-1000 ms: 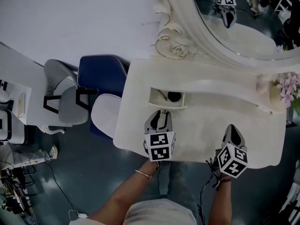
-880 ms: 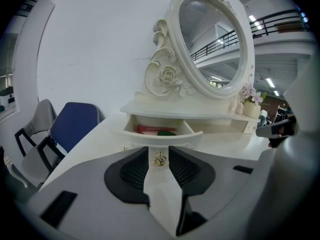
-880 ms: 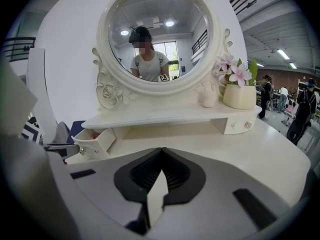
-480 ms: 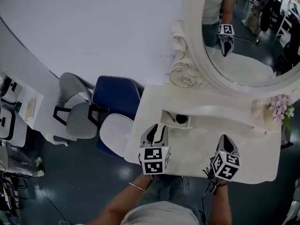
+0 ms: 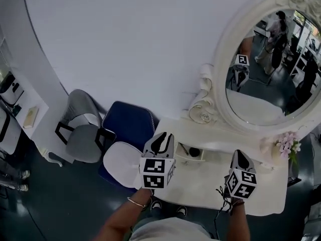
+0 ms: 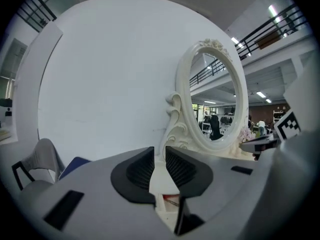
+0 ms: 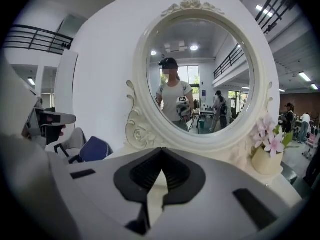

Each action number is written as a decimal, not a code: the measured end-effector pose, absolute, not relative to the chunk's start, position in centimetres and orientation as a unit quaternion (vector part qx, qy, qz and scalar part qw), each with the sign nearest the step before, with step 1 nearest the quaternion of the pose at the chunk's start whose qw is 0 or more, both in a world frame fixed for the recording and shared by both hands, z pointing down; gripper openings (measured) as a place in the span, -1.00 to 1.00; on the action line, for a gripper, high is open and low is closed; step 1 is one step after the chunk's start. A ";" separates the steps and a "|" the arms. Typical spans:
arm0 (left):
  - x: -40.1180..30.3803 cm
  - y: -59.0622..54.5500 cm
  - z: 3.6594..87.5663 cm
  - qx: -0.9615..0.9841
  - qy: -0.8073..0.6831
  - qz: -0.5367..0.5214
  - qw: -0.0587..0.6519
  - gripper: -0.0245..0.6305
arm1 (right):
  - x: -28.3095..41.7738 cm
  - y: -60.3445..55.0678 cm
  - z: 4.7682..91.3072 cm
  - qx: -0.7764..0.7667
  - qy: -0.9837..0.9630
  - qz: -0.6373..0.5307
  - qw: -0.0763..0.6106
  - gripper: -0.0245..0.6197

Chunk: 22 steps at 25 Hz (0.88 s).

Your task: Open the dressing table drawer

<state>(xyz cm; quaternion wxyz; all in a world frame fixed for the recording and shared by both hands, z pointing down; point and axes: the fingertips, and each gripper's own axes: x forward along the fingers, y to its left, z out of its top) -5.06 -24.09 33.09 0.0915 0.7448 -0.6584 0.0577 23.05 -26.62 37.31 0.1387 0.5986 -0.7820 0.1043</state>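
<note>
My left gripper [image 5: 162, 137] hangs over the near left part of the dressing table [image 5: 210, 187]. Its jaws have just been closing. In the left gripper view there is a narrow slot between them with nothing in it, only the white tabletop and the mirror's carved frame beyond. My right gripper [image 5: 239, 155] is out to the right, above the table's near edge, and its jaws are pressed together at the tips, pinching nothing.

The drawer [image 5: 191, 153] sits just beyond my left gripper, under the raised shelf at the far side of the tabletop. It is pulled out and open, with a dark round thing [image 5: 194, 152] lying inside.

The oval mirror [image 5: 263, 79] rises behind the shelf, and pink flowers [image 5: 287, 144] stand at the far right. A blue chair [image 5: 129, 125] and a grey chair [image 5: 80, 137] are off to the left of the table.
</note>
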 end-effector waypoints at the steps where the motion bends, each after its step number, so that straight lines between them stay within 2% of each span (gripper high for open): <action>1: -5.5 -24.3 32.1 0.747 -0.658 0.050 0.087 -0.68 | 22.9 -26.8 36.3 0.602 -0.782 0.100 0.129 -0.90; 12: -8.9 -25.8 25.1 0.755 -0.654 0.010 0.045 -0.78 | 22.2 -26.7 27.6 0.627 -0.776 0.025 0.059 -0.90; 22: -9.8 -25.8 25.4 0.748 -0.662 0.003 0.059 -0.83 | 23.3 -25.8 28.0 0.644 -0.762 0.032 0.056 -0.90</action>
